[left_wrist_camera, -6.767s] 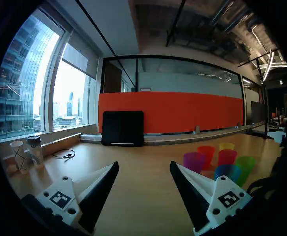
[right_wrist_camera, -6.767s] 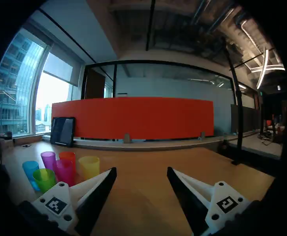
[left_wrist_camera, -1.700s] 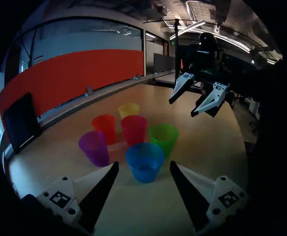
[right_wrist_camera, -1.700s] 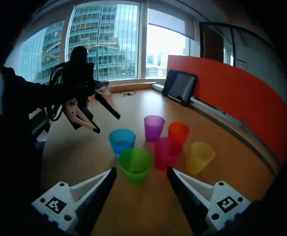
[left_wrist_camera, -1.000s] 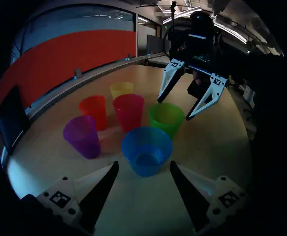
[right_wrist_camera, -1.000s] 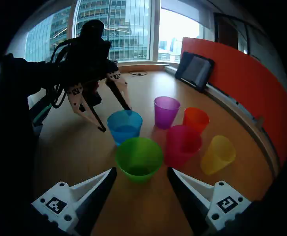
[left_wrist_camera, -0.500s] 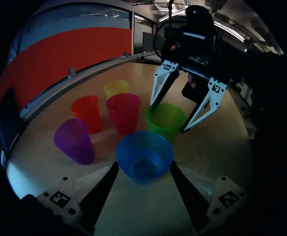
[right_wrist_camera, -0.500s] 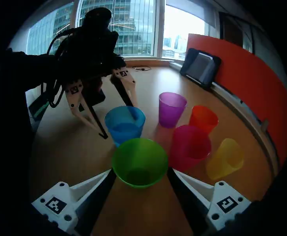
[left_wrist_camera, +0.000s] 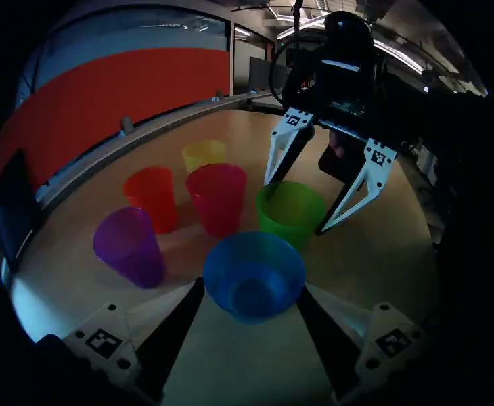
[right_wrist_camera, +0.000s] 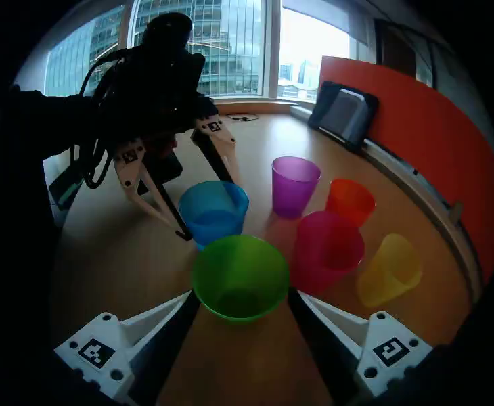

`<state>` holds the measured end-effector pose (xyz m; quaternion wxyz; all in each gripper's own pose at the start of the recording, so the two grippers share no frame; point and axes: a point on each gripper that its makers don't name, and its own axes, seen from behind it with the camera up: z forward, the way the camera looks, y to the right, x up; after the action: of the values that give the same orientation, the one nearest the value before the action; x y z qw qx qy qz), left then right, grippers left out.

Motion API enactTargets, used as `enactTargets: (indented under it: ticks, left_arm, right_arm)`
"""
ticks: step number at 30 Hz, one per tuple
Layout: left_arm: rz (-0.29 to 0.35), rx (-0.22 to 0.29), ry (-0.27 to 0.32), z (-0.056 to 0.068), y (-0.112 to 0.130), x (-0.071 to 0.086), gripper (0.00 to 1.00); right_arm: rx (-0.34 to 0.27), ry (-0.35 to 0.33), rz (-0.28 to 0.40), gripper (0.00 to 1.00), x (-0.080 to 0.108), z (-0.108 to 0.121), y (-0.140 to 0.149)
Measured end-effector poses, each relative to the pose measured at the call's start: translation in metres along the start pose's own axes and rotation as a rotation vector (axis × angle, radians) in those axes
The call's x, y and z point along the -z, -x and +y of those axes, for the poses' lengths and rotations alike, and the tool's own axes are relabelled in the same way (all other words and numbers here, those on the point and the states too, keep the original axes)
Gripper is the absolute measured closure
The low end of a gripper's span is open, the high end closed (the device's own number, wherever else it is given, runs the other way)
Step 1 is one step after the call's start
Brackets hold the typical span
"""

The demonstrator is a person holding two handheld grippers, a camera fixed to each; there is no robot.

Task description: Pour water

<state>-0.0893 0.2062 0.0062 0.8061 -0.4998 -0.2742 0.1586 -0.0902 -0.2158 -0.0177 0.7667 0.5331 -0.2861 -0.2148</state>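
Several coloured plastic cups stand clustered on the wooden table (left_wrist_camera: pixel 375 250). The blue cup (left_wrist_camera: pixel 254 277) sits between the fingers of my left gripper (left_wrist_camera: pixel 247 291), which is open and straddles it. Its rim hides my fingertips. Liquid seems to lie in the blue cup (right_wrist_camera: pixel 213 213). My right gripper (right_wrist_camera: pixel 241 294) is open around the green cup (right_wrist_camera: pixel 240 274). In the left gripper view the right gripper (left_wrist_camera: pixel 292 207) faces me, a finger either side of the green cup (left_wrist_camera: pixel 291 213). In the right gripper view the left gripper (right_wrist_camera: pixel 210 213) brackets the blue cup.
Behind these stand a magenta cup (left_wrist_camera: pixel 216 196), an orange cup (left_wrist_camera: pixel 151 196), a yellow cup (left_wrist_camera: pixel 203 152) and a purple cup (left_wrist_camera: pixel 128 243). A dark tablet (right_wrist_camera: pixel 345 118) leans against the orange partition (right_wrist_camera: pixel 443 135). Dark sleeves (right_wrist_camera: pixel 37 135) hold both grippers. Windows (right_wrist_camera: pixel 199 47) lie beyond.
Both grippers swung from facing the partition to facing each other over the cups, then came down and forward until the blue and green cups sat between their open fingers.
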Motion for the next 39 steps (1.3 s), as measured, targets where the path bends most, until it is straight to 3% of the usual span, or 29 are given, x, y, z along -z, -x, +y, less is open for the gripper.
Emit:
enactTargets:
  ticks: [11,23,28,39]
  left_arm:
    - [0.009,0.046,0.022,0.004,0.000,-0.003,0.14]
    - [0.013,0.042,0.016,0.003,0.000,-0.001,0.15]
    - [0.016,0.045,0.015,0.003,-0.001,-0.001,0.15]
    - [0.025,0.058,0.019,0.006,-0.003,0.000,0.15]
  right_arm:
    - [-0.002,0.002,0.001,0.00,-0.002,-0.001,-0.001]
    - [-0.008,-0.002,0.007,0.01,-0.006,-0.004,-0.005]
    - [-0.013,0.009,0.012,0.11,-0.007,-0.003,-0.006]
    - [-0.042,0.005,0.054,0.11,0.001,-0.005,-0.015]
